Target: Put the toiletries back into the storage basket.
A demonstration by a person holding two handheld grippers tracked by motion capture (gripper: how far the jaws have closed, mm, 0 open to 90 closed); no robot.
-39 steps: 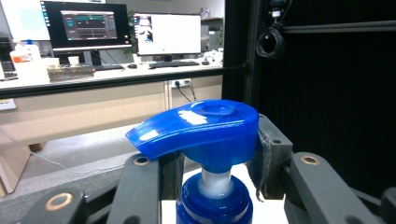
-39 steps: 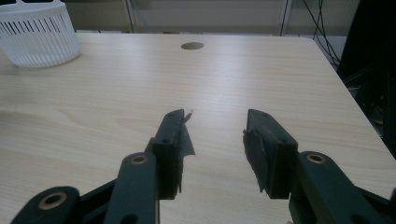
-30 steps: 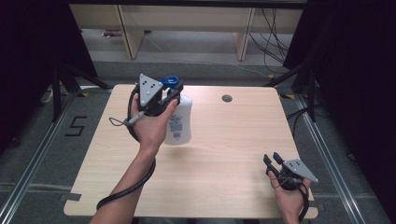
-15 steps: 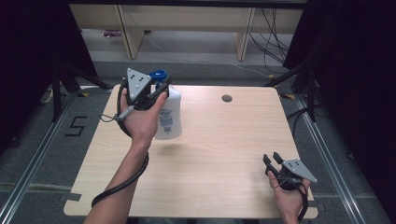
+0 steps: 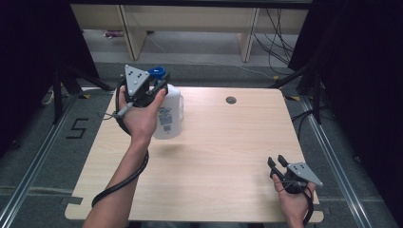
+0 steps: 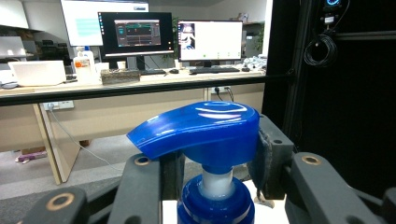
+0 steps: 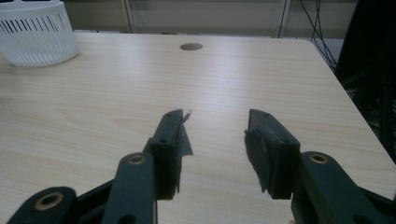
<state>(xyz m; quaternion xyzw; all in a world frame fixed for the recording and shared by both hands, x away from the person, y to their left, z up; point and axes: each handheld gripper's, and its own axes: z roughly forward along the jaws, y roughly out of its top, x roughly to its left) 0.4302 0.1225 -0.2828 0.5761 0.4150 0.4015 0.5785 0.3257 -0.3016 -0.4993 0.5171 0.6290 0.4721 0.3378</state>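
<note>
**Left gripper clamping the pump bottle at the neck**

In the high view, the left gripper [image 5: 159, 90] is holding a white pump bottle [image 5: 170, 114] in the upper left of the frame, at the far left part of the table [image 5: 223, 156]; the hand is covering much of the bottle's side, and whether its base is touching the table is hard to tell. The right gripper [image 5: 277, 161] is resting at the lower right, jaws apart and holding nothing.

The left gripper view is showing the blue pump head [image 6: 198, 128] at centre, the jaws closed on the neck just beneath it; the bottle's body is cut off below.

The right gripper view is showing bare table between its parted jaws and a white basket [image 7: 37, 32] at the upper left, partly cut off.
</note>
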